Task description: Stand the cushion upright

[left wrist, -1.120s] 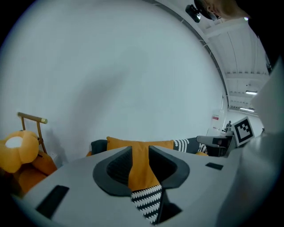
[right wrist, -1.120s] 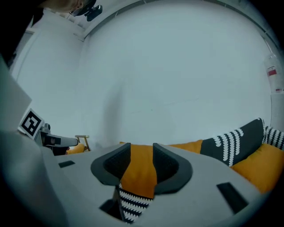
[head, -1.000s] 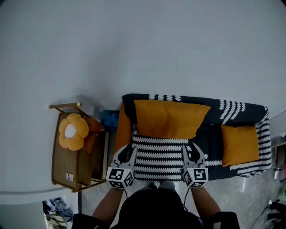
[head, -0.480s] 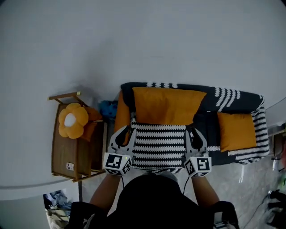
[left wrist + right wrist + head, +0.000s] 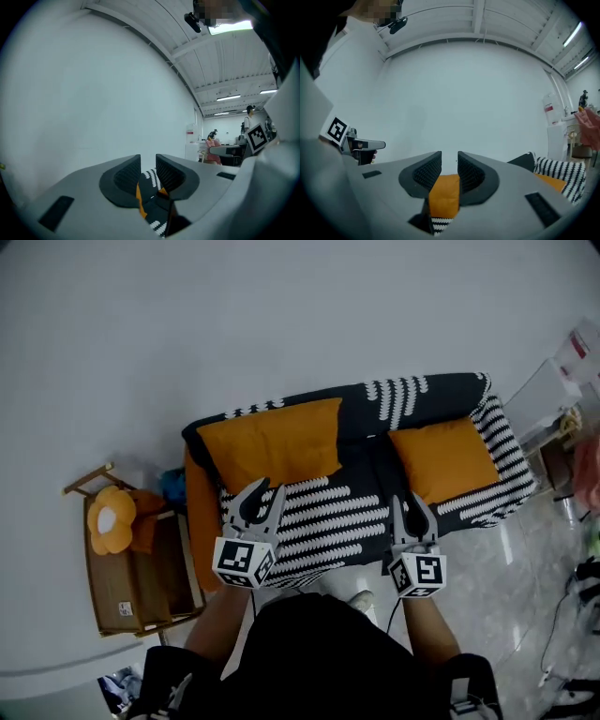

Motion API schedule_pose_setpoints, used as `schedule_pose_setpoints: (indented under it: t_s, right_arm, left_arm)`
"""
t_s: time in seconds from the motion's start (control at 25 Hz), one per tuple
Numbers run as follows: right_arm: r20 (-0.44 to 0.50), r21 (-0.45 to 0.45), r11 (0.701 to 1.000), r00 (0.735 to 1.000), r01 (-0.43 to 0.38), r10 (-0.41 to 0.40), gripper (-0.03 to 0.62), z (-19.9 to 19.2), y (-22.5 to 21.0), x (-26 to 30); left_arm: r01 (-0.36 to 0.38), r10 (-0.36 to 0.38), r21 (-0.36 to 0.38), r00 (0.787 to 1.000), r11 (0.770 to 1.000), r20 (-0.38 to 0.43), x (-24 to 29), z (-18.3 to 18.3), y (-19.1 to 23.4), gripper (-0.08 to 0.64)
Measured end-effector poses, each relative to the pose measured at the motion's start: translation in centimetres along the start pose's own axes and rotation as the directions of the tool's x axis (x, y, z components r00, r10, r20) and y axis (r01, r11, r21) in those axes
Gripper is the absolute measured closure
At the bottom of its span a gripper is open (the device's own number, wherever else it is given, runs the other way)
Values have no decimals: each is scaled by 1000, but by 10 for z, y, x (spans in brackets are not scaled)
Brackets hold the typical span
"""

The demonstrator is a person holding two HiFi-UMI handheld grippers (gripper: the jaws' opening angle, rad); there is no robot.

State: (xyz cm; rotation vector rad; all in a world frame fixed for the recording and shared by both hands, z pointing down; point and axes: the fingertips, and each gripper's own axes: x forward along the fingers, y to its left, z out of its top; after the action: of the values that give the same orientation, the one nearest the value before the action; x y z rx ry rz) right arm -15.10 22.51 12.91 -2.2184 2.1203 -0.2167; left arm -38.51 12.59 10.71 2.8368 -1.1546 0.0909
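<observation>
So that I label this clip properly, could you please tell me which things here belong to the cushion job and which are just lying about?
Job: large orange cushion, smaller orange cushion, striped sofa.
Lying about: flower-shaped pillow, wooden rack, blue bundle beside the sofa.

Plain white wall [image 5: 281, 324] — wooden rack [image 5: 131, 568] beside sofa [image 5: 337, 517].

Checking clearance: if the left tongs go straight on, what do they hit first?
Likely the wall; the sofa shows low between the left tongs, seemingly under their line. Depth unclear.
</observation>
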Motion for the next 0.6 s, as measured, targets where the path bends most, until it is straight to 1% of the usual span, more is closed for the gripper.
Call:
schedule_pose_setpoints:
  t_s: [0.16, 0.36, 0.44, 0.48, 0.6]
  right_arm:
    - [44, 13, 991, 990, 133, -134, 474, 19, -83, -61]
    - [63, 26, 959, 957, 282, -284, 480, 25, -177, -142]
    - [64, 16, 936, 934, 350, -351, 480, 25, -210, -179]
    - [64, 10, 922, 920, 388, -387, 481, 25, -226, -199]
    - [61, 7, 866, 864, 500, -499, 485, 28, -268, -255]
  left_arm:
    - [121, -121, 9, 993, 993, 13, 39, 7, -88, 449]
    - [255, -255, 17, 967, 967, 10, 85, 5, -196, 449]
    - [317, -317, 6, 948, 948, 11, 105, 2, -243, 449]
    - [352, -352, 0, 936, 936, 11, 115, 1, -268, 449]
    - [454, -454, -7, 891, 891, 3, 139, -1, -339, 449]
